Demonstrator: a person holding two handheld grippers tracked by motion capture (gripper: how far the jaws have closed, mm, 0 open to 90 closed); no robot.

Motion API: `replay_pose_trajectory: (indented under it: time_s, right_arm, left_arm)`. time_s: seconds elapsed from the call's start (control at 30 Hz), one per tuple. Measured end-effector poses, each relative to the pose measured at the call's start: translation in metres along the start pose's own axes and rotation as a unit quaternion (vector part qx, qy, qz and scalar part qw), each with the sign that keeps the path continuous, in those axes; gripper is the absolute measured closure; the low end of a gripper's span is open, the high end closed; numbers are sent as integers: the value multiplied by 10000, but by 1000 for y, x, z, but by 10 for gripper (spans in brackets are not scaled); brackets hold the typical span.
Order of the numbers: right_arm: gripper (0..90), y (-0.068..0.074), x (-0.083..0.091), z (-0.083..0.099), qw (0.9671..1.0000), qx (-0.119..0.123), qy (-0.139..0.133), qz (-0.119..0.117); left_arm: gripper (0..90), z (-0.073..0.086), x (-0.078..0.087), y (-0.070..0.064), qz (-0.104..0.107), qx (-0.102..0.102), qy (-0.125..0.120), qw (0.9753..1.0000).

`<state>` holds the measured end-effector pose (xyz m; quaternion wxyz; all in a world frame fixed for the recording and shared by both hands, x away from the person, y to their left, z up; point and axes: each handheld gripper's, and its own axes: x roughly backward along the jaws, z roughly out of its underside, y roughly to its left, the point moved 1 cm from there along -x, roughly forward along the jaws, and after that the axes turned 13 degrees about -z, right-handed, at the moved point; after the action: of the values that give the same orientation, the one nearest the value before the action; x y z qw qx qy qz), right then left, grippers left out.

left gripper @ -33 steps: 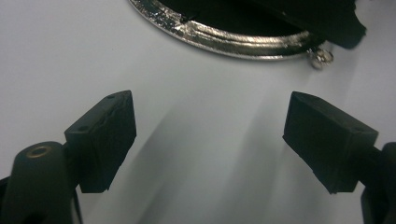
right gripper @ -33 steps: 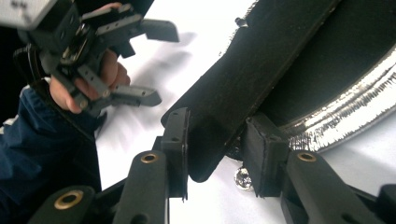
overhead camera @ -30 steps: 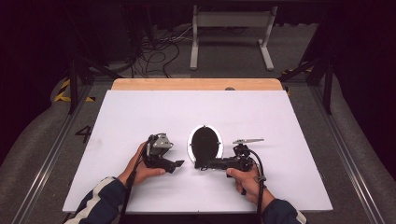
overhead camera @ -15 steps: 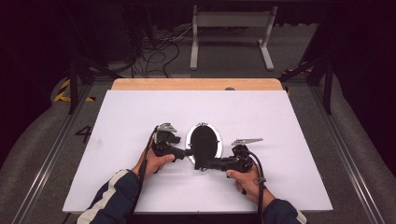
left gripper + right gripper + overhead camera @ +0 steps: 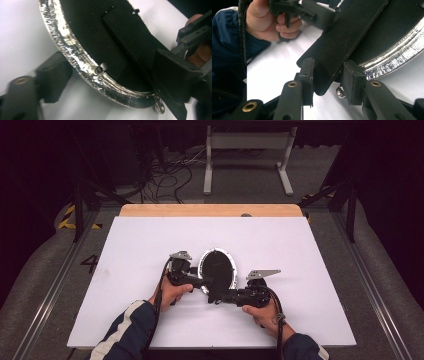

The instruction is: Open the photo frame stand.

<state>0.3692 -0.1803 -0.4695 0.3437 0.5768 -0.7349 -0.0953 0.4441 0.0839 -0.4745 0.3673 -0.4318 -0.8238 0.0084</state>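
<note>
An oval frame [image 5: 217,268] with a black back and a silvery rim [image 5: 75,57] lies face down on the white table [image 5: 150,245]. A flat black strut [image 5: 342,42] runs down its back. My right gripper [image 5: 328,80] is shut on the strut's lower end, at the oval's near side [image 5: 215,296]. My left gripper [image 5: 200,281] sits at the oval's near-left rim, jaws spread wide with the rim's lower curve between them [image 5: 125,95]. One of its fingers [image 5: 53,75] lies just outside the rim; the other is largely hidden.
A wooden strip [image 5: 210,210] borders the table's far edge. Beyond it stand a white metal stand [image 5: 247,155] and loose cables [image 5: 165,175] on the floor. Dark rails run along both sides of the table.
My left gripper has moved right from bare table to the oval's near-left rim. The right gripper has stayed clamped on the strut, and the oval has barely shifted.
</note>
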Motion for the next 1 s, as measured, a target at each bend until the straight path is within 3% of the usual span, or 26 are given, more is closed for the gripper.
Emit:
replay_pose_trajectory:
  time_s: [0.07, 0.1, 0.13, 0.17, 0.33, 0.53, 0.77, 0.8, 0.87, 1.0]
  right_arm:
    - [646, 1, 0, 0, 10000, 43, 30, 18]
    - [646, 1, 0, 0, 10000, 68, 60, 25]
    - [647, 1, 0, 0, 10000, 68, 64, 13]
    - [647, 1, 0, 0, 9999, 80, 68, 11]
    - [654, 1, 0, 1, 9998, 116, 142, 24]
    - [674, -2, 1, -1, 9999, 68, 107, 7]
    - [681, -2, 0, -2, 10000, 66, 65, -5]
    - [682, -2, 0, -2, 9999, 75, 69, 2]
    - [682, -2, 0, -2, 9999, 85, 69, 26]
    - [682, -1, 0, -2, 9999, 115, 93, 51]
  left_arm:
    - [310, 0, 2, 3, 63, -6, -52, 10000]
    - [410, 0, 4, 4, 37, -12, -83, 10000]
    - [465, 0, 5, 4, -122, -45, -112, 9999]
    - [497, 1, 8, 7, 1, 22, -206, 9998]
    - [551, 0, 13, 6, 100, -125, -372, 9992]
    - [670, -4, 26, -3, 352, -482, -859, 9945]
    - [660, -3, 28, -4, 318, -617, -817, 9942]
    - [657, -3, 27, -2, 301, -707, -814, 9937]
    - [648, -2, 27, -3, 287, -609, -728, 9951]
    - [641, -3, 27, -4, 243, -667, -681, 9952]
